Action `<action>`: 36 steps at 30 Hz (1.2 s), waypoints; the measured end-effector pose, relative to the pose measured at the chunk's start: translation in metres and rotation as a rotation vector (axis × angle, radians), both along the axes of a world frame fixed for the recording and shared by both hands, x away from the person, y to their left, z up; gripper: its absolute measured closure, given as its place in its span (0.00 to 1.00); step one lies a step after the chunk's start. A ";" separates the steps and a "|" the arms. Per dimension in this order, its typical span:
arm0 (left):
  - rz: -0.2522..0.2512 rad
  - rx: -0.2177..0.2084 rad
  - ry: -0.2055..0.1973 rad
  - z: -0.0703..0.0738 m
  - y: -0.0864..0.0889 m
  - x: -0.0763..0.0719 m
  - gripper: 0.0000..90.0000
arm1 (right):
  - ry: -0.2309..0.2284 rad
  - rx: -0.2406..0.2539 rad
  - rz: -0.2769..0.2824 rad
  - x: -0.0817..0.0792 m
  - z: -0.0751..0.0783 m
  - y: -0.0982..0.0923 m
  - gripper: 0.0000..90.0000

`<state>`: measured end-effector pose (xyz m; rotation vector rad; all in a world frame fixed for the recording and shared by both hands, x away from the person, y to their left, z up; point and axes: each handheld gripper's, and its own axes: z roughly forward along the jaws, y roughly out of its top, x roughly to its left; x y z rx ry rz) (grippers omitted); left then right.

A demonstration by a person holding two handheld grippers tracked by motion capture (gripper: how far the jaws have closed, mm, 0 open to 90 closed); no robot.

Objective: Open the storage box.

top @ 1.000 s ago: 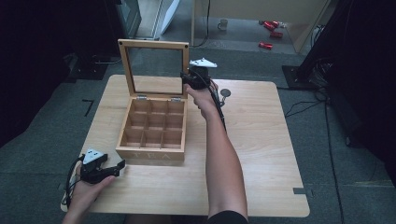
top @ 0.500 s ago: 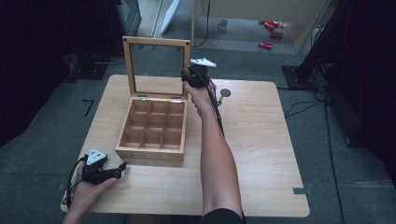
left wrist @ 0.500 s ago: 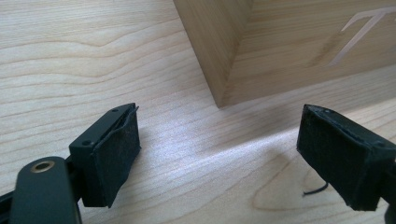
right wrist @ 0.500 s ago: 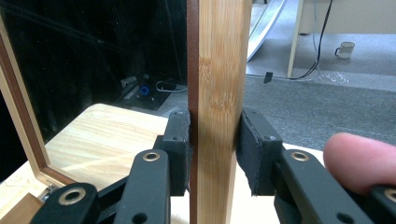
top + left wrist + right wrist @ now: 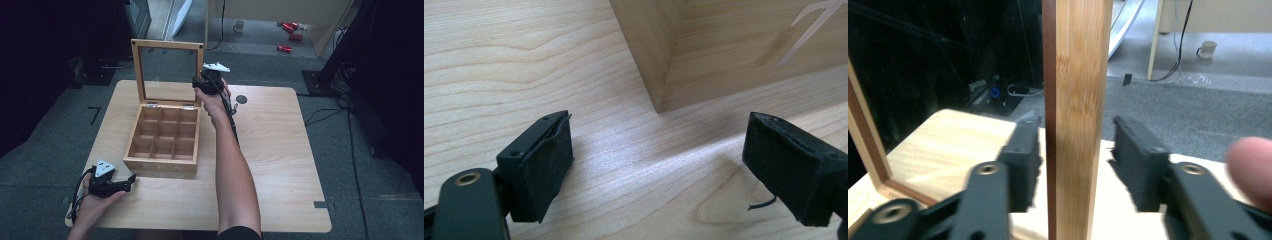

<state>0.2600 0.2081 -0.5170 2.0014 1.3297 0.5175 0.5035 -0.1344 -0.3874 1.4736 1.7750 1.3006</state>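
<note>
Lid frame [image 5: 1075,110] upright between right gripper [image 5: 1075,167] jaws, just opened

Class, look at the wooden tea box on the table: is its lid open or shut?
Open: the lid stands upright behind the box, baring nine compartments.

wooden tea box [image 5: 162,145], glass lid [image 5: 167,72] upright.
</note>
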 end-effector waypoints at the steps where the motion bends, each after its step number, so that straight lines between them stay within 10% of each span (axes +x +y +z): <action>1: 0.000 0.002 0.000 0.000 0.000 0.000 0.15 | 0.001 -0.003 0.002 -0.002 0.000 0.000 0.49; 15: 0.001 0.027 -0.003 0.000 -0.003 0.000 0.15 | 0.030 -0.038 0.090 -0.058 0.002 -0.001 0.10; 36: 0.005 0.045 -0.005 -0.001 -0.005 -0.001 0.15 | 0.040 -0.114 0.082 -0.131 -0.037 -0.042 0.08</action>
